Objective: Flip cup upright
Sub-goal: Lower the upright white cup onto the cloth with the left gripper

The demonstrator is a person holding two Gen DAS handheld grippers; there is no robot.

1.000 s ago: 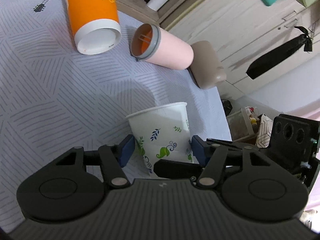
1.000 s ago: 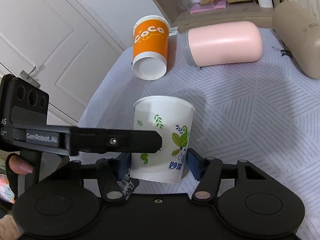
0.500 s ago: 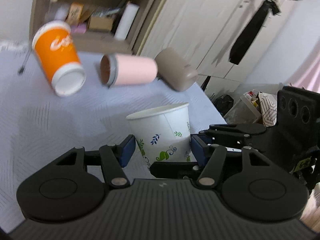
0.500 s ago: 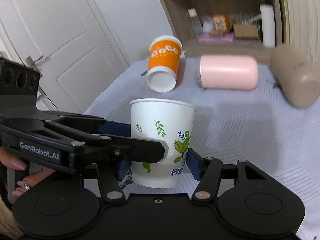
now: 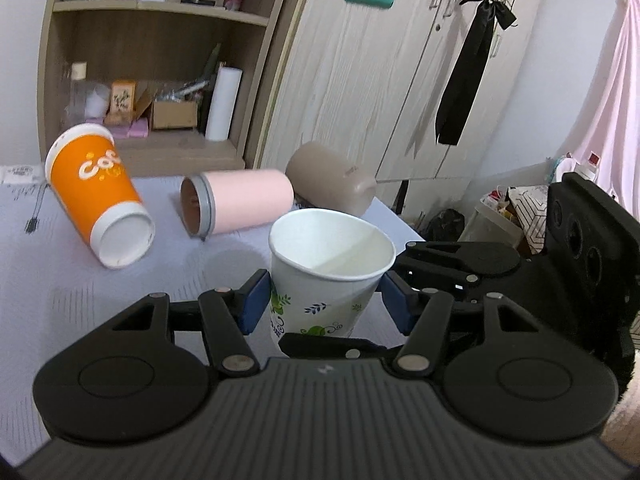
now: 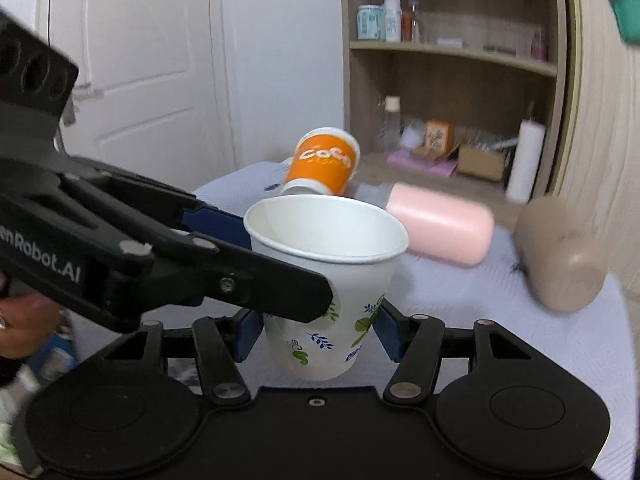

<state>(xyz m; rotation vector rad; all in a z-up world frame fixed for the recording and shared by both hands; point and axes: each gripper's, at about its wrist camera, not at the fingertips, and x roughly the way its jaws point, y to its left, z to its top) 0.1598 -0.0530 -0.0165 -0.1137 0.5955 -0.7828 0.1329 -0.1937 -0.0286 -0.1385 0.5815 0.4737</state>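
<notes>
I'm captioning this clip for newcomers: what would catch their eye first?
Front and centre, a white paper cup with leaf prints sits mouth up between both grippers' blue pads. Behind it on the striped cloth lie three more on their sides: an orange cup, a pink tumbler and a tan tumbler.

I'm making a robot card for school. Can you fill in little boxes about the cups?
held cup: white paper cup with leaf print, mouth up, lifted off the table
left gripper: pads on the cup's sides
right gripper: pads on the cup's sides
orange paper cup: on its side
pink tumbler with grey rim: on its side
beige tumbler: on its side
surface: grey patterned cloth
</notes>
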